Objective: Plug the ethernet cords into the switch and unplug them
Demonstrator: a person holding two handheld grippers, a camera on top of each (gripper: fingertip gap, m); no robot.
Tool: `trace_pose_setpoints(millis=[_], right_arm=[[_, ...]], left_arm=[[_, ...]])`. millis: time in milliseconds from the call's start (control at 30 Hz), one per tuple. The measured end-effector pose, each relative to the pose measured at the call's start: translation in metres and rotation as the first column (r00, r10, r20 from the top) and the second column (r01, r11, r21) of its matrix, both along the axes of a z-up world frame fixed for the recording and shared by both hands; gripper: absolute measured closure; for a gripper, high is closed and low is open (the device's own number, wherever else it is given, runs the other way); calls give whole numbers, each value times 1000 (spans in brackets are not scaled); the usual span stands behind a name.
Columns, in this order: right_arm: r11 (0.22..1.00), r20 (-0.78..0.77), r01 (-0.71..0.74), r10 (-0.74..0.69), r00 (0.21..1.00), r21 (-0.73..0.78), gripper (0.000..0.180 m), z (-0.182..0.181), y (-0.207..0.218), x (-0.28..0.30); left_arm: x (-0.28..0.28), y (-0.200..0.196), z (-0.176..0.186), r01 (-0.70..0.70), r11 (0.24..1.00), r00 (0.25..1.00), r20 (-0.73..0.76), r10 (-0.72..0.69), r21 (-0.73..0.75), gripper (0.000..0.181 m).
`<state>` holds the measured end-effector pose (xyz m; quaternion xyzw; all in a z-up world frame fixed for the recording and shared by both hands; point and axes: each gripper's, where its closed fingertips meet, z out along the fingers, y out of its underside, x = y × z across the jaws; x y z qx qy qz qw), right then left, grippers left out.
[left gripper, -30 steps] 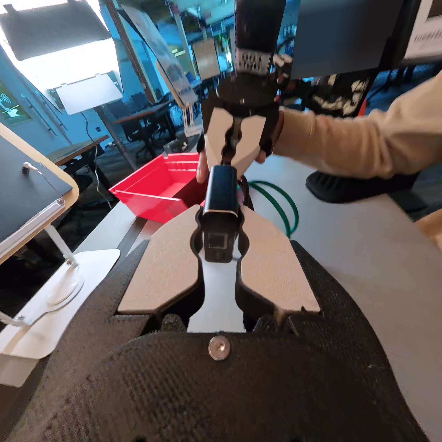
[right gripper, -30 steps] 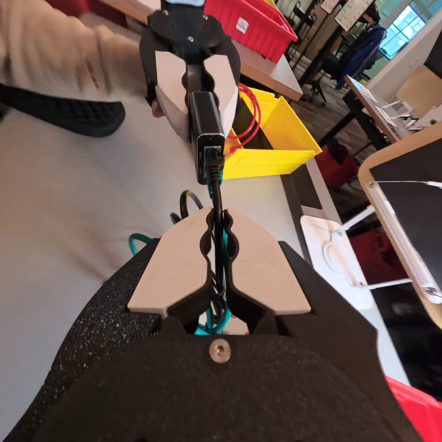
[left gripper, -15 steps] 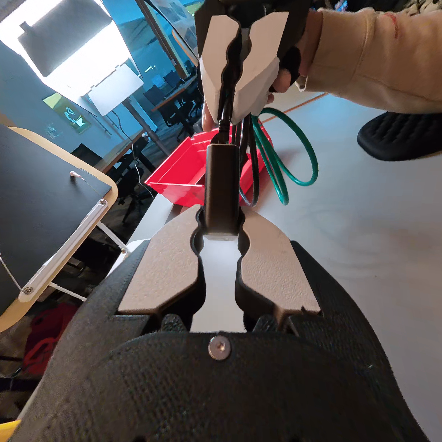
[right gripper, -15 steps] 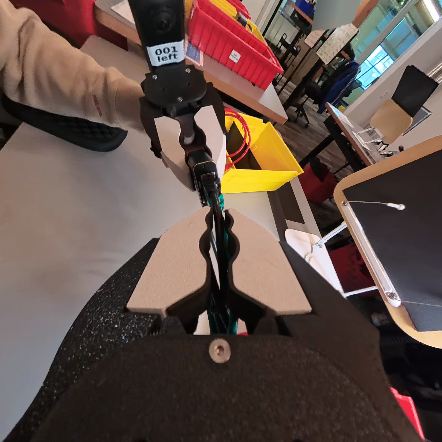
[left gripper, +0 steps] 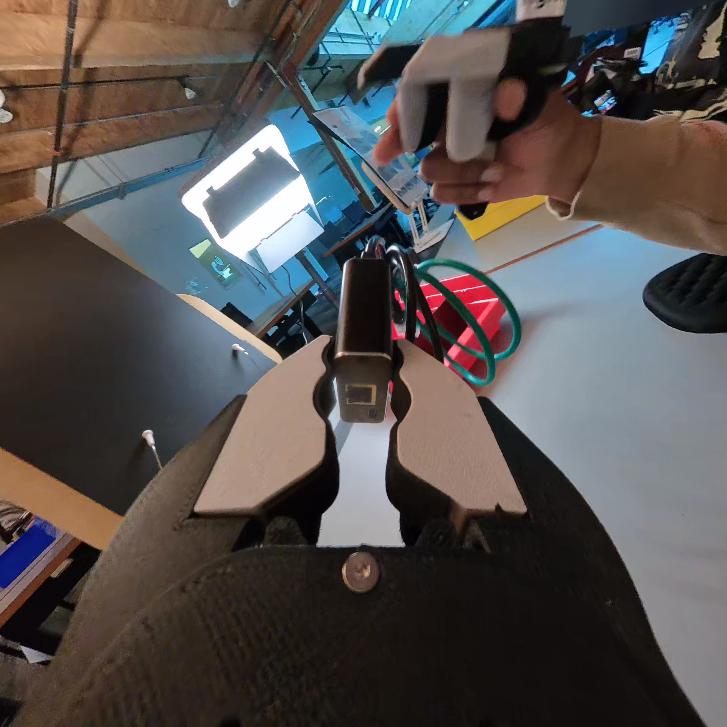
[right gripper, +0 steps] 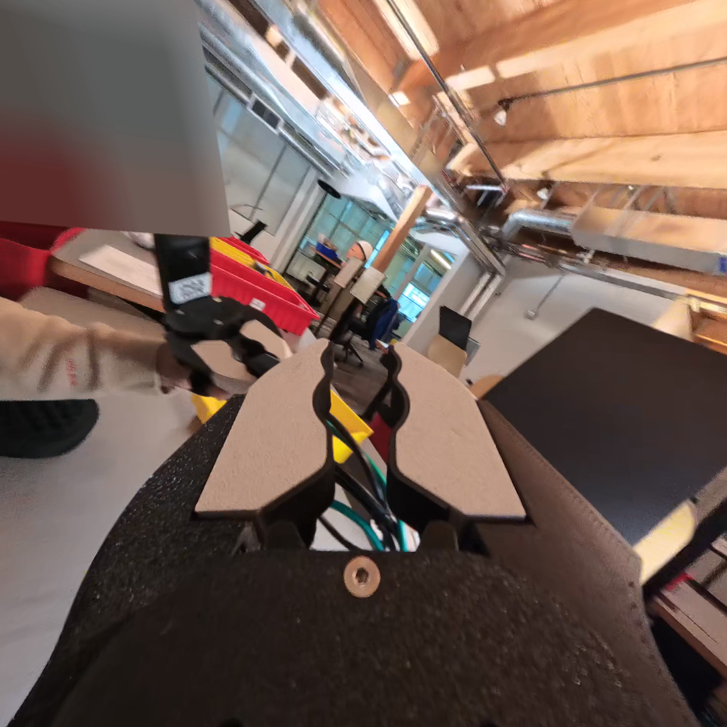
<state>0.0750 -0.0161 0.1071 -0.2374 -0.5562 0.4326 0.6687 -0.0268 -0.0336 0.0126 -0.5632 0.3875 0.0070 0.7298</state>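
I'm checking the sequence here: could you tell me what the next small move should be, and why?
Probably bring the right gripper back down toward the switch. Its jaws stand open and empty, raised away, while the left gripper holds the switch, with the black cord apparently plugged in and a near port free.

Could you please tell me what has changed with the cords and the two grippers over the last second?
The right gripper has let go of the cords and opened, lifting up and away; in the left wrist view it now hangs high above the switch. The black cord stays plugged into the switch's far end, the green cord looped beside it. The left gripper still clamps the switch.
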Motion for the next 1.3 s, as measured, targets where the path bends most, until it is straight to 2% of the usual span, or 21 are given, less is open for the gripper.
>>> trace_pose_setpoints(millis=[100,200,300,400,533,700,733,933,1000,1033,1133,1300], right_arm=[[987,148,-154,158,976,-40,159,-17,-42,-11],[936,343,-279,340,876,-216,152,-72,-76,-54],[889,372,-283,415,830,-361,147,-127,-80,-96],[814,302,-288,479,824,-505,134,-151,-79,-114],[700,154,-306,511,846,-645,126,-151,-72,-122],[523,-126,-462,555,823,-716,123,-109,-54,-101],[502,-143,-477,566,812,-721,124,-104,-49,-96],[554,-120,-481,564,817,-680,126,-94,-42,-88],[592,-110,-461,531,840,-661,121,-93,-35,-88],[584,-127,-461,520,844,-668,121,-89,-30,-86],[567,-65,-443,564,823,-695,129,-92,-23,-82],[630,90,-383,586,805,-676,135,-112,-15,-81]], left_arm=[[-8,-1,9,-27,999,999,22,27,26,156],[-12,0,13,-46,998,998,32,45,30,156],[-14,-2,15,-45,999,998,51,44,23,156],[-9,-5,17,-10,1000,997,77,9,15,156],[9,-7,18,72,997,989,131,-71,-2,156],[24,-11,20,139,990,968,211,-134,-12,156],[24,-12,23,155,988,959,244,-148,-10,156],[24,-16,32,287,957,865,440,-239,-44,155],[26,-14,27,338,936,835,489,-252,-93,155],[30,-12,21,361,923,829,499,-252,-134,155],[36,-1,2,331,918,860,470,-199,-217,155],[36,9,-20,326,881,880,450,-151,-343,156]])
